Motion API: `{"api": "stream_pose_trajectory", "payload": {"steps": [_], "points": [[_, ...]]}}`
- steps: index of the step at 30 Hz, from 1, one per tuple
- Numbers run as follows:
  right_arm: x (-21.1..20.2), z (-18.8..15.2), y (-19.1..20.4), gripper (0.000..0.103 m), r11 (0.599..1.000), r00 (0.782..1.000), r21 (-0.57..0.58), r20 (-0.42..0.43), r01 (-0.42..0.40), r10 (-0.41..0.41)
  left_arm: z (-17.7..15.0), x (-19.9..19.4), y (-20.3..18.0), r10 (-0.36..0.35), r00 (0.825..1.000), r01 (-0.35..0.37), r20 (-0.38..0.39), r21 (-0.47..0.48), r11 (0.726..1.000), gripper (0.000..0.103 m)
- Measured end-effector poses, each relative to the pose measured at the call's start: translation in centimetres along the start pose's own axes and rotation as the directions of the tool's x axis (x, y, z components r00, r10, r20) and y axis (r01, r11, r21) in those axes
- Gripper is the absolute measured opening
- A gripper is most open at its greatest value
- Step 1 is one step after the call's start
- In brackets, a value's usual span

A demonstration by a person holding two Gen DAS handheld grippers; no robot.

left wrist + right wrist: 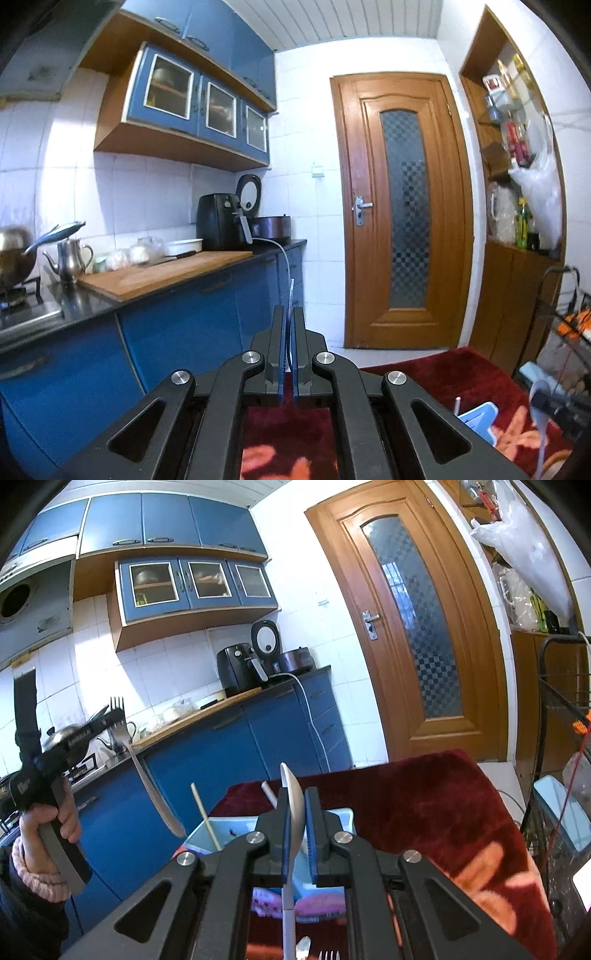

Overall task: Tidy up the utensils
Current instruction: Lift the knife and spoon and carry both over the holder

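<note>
My left gripper [289,314] is shut on a metal fork, seen edge-on as a thin strip [291,295] between the fingers. In the right wrist view the same gripper [114,716] is raised at the left in a hand, with the fork [146,768] hanging handle down. My right gripper [295,805] is shut on a white spoon [293,812], bowl up, above a light blue holder [221,830] that has a chopstick [205,818] in it. The holder [478,421] and the spoon [541,398] also show at the lower right of the left wrist view.
A red patterned cloth [424,812] covers the table. More cutlery [328,954] lies at the bottom edge. A black wire rack [561,716] stands at the right. Blue kitchen cabinets [177,325] with a wooden cutting board [166,273] run along the left. A wooden door [402,210] is behind.
</note>
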State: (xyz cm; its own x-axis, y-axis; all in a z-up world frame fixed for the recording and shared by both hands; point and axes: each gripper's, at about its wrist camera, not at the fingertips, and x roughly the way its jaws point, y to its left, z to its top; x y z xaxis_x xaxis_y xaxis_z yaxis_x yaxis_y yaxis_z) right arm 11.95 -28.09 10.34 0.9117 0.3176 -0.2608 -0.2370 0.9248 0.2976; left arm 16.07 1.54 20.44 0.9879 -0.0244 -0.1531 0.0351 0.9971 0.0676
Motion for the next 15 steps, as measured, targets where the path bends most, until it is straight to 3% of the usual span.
{"api": "stream_pose_trajectory", "payload": {"steps": [15], "points": [[7.1, 2.9, -0.9, 0.009, 0.993, 0.981, -0.040, 0.164, 0.111, -0.103, -3.7, 4.1, -3.2, -0.061, 0.995, 0.066, -0.075, 0.066, 0.996, 0.002]]}}
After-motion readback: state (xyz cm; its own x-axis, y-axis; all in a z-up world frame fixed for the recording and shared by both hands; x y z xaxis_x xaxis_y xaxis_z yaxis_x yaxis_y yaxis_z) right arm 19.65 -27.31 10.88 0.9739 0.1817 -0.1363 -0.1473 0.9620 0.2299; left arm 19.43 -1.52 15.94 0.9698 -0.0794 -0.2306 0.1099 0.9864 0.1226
